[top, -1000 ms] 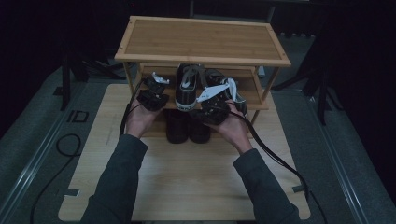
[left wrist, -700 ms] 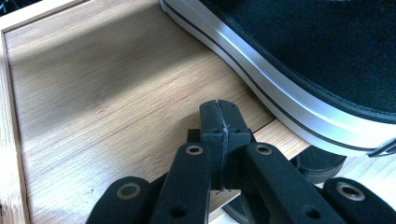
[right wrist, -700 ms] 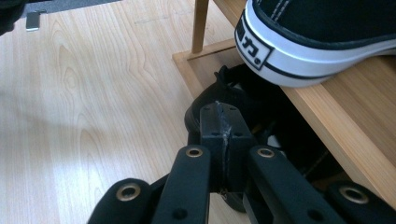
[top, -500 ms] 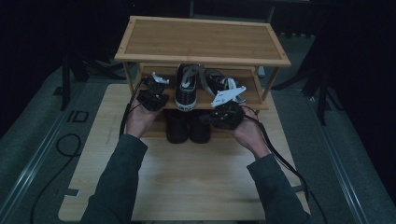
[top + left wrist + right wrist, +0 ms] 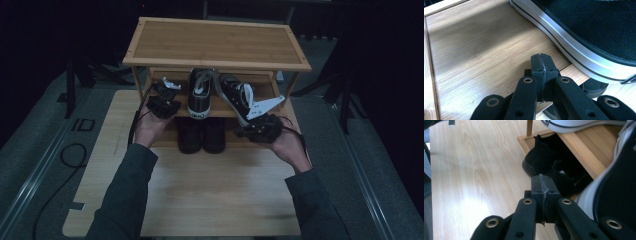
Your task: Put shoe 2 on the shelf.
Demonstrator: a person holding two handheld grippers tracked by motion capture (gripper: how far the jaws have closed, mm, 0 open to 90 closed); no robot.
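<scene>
My left gripper (image 5: 162,100) is pressed closed on nothing, resting at the shelf (image 5: 481,50) edge just beside one sneaker (image 5: 199,92). My right gripper (image 5: 260,127), closed and empty, sits beside the other sneaker (image 5: 235,97), above the black boots (image 5: 202,135).

Sleeves (image 5: 125,200): dark grey-green, long, plain cuffs at the wrists, one on each forearm.

Left gripper (image 5: 162,102): black boxy body, small white plate on top. Black cable (image 5: 134,120) loops from it past the wrist.

Right gripper (image 5: 260,127): black body, pale grey three-cornered plate (image 5: 265,106) on top. Black cable (image 5: 295,135) trails beside the hand.

Jaws, gripper views: matte black linkage arms with rounded ends, brass-ringed pivot holes, smaller plain screw holes. Pads (image 5: 541,68) black, blocky, faces scuffed whitish along the seam (image 5: 543,192).
</scene>
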